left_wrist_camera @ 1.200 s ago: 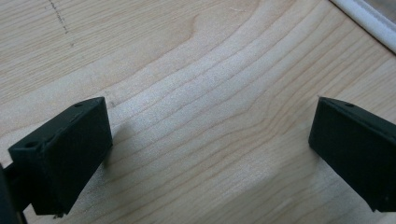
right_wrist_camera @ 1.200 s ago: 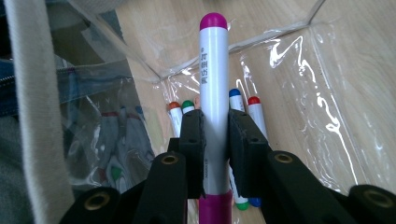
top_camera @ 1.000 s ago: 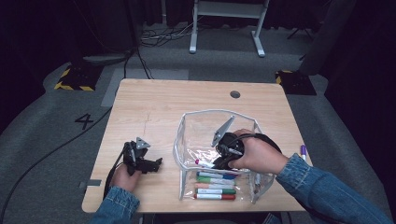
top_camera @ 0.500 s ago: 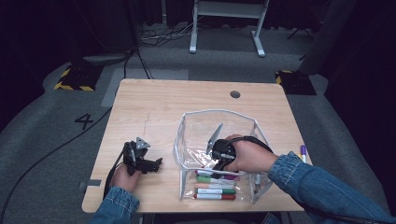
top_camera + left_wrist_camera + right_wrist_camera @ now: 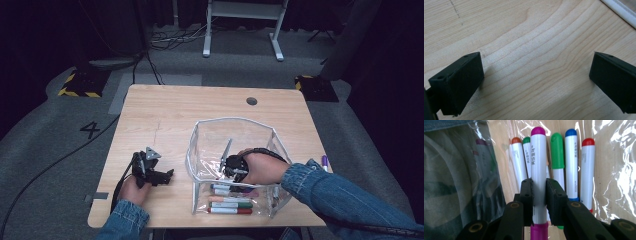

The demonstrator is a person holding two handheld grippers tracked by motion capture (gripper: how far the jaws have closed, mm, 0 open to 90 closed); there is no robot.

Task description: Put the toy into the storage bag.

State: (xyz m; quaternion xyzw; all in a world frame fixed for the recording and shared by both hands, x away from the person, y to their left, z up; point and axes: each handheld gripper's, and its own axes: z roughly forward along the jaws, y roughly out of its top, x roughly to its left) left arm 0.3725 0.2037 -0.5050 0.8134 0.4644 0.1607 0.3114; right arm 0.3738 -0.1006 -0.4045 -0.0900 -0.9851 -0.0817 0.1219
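The white marker pen with the pink cap (image 5: 538, 165) sits tight between the jaws of the right gripper (image 5: 539, 195), low in the middle of the right gripper view. It is inside the clear plastic bag (image 5: 200, 145), at the lower right of the high view, just above the other markers (image 5: 231, 205) that lie flat on the bag's bottom. So most pens look packed, and this one only needs to be let go. A purple marker (image 5: 324, 161) lies on the wooden desk (image 5: 165, 115) outside the bag, at the right edge; it may be left to pack. The left gripper (image 5: 157, 176) rests at the lower left, jaws wide, holding nothing. The bag's floppy walls crowd the right hand (image 5: 262, 167).
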